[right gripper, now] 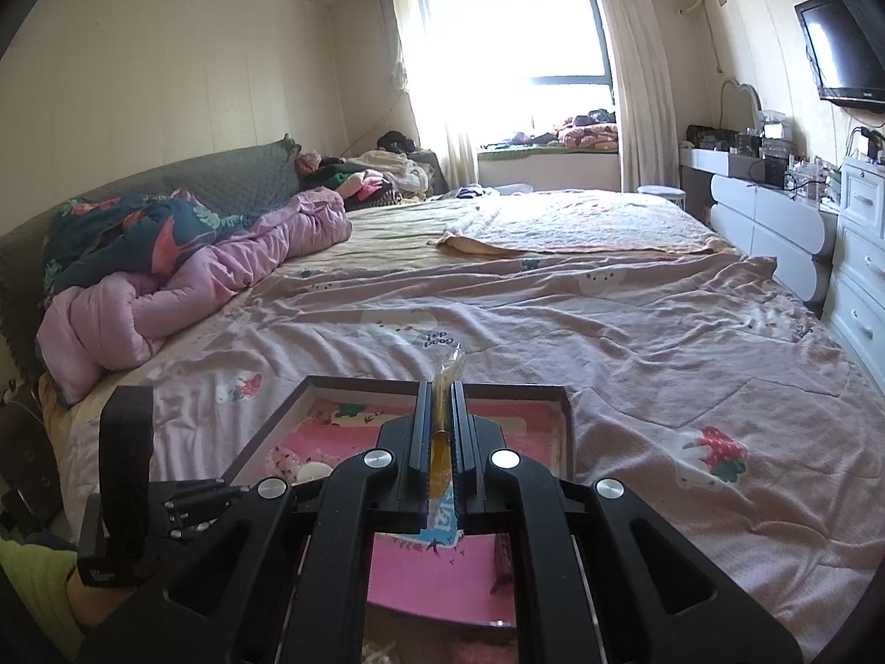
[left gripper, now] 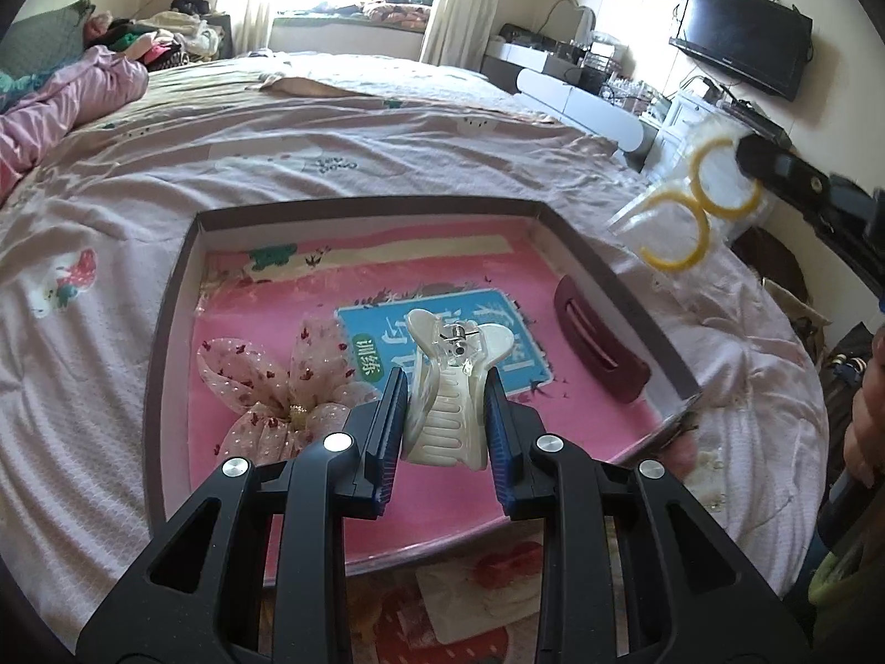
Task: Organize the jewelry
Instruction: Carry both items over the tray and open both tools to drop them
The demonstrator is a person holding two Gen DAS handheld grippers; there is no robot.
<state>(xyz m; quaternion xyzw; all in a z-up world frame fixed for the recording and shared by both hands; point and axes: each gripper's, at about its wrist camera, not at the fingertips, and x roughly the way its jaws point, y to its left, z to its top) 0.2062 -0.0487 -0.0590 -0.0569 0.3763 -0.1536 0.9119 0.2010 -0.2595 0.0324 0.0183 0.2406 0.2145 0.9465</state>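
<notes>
A: Tray as the landmark, then. Nearest of all, over its near half?

B: Left gripper, pinching a cream claw clip between the blue pads. Clip upright, teeth toward the camera, spring end pointing away, held above the pink lining of the tray.

A: And lying in the tray itself?

B: Just left of the clip, a sheer pink bow with red specks, resting on the lining near the tray's left wall. Toward the right wall, a dark red hair clip, flat, well apart from the bow. Between them, a blue printed panel on the lining.

A: Beyond the tray's right edge?

B: Right gripper, pressed together on a clear bag of yellow hoops. From the left wrist view, held in the air above and outside the tray's far right corner, two yellow rings plain through the plastic. From the right wrist view, seen edge-on as a thin yellow strip squeezed between the fingers, with the tray below.

A: Under the tray, and farther off?

B: Pink patterned bedsheet beneath and all round. Past the tray's far left, a bunched pink quilt. Past its far right, a wall-mounted television.
</notes>
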